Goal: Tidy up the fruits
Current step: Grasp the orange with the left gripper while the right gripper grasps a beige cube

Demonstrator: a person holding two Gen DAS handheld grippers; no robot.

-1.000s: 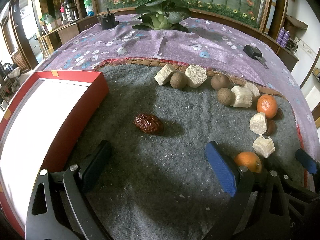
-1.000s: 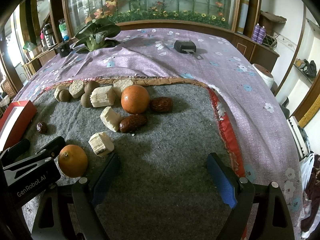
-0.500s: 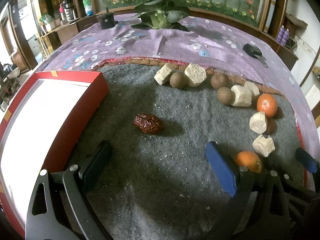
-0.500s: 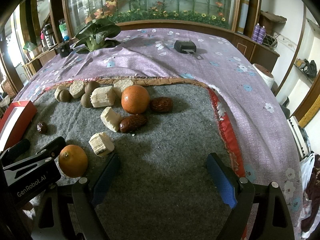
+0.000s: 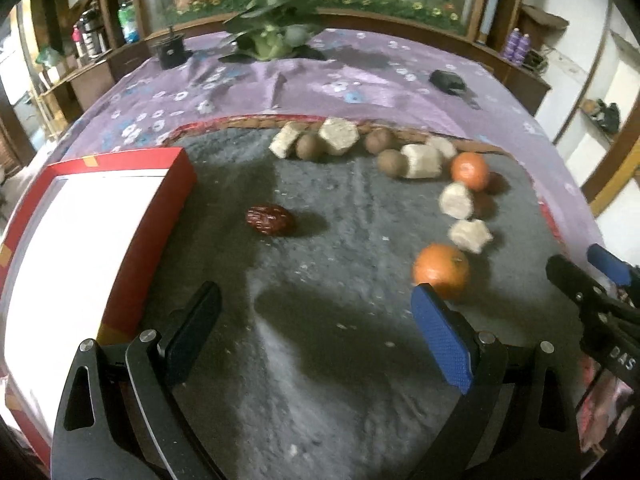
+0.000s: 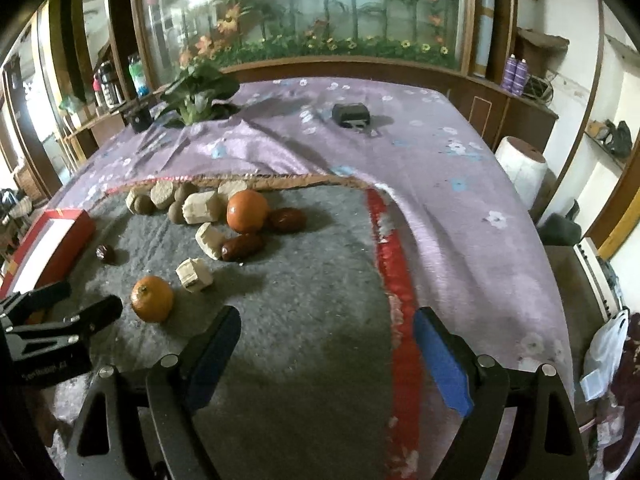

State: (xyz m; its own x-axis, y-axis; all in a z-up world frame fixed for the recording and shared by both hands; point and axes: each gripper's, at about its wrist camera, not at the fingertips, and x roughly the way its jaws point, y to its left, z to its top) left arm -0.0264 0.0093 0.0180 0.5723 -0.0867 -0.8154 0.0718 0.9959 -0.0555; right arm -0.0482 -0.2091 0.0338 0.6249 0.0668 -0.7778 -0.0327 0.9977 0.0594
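Fruits lie on a grey felt mat point(image 5: 320, 360). A red date point(image 5: 270, 219) lies alone near a red box with a white inside point(image 5: 80, 240). A near orange point(image 5: 441, 270) sits just beyond my left gripper's right finger. A far orange point(image 5: 470, 171), several brown round fruits point(image 5: 390, 162) and pale cut chunks point(image 5: 420, 156) form an arc. My left gripper point(image 5: 316, 328) is open and empty above the mat. My right gripper point(image 6: 326, 344) is open and empty over the mat's right side; the near orange point(image 6: 152, 299), far orange point(image 6: 247, 211) and two dates point(image 6: 242, 246) lie ahead-left.
A purple flowered cloth point(image 6: 400, 152) covers the table behind the mat. On it are a leafy plant point(image 5: 272, 36), a black cup point(image 5: 170, 50) and a black remote-like object point(image 6: 351, 114). The mat's red edge point(image 6: 396, 280) runs under my right gripper.
Both grippers have pulled back and risen, so the fruits look farther away. The left view has swung slightly left. No fruit has moved.
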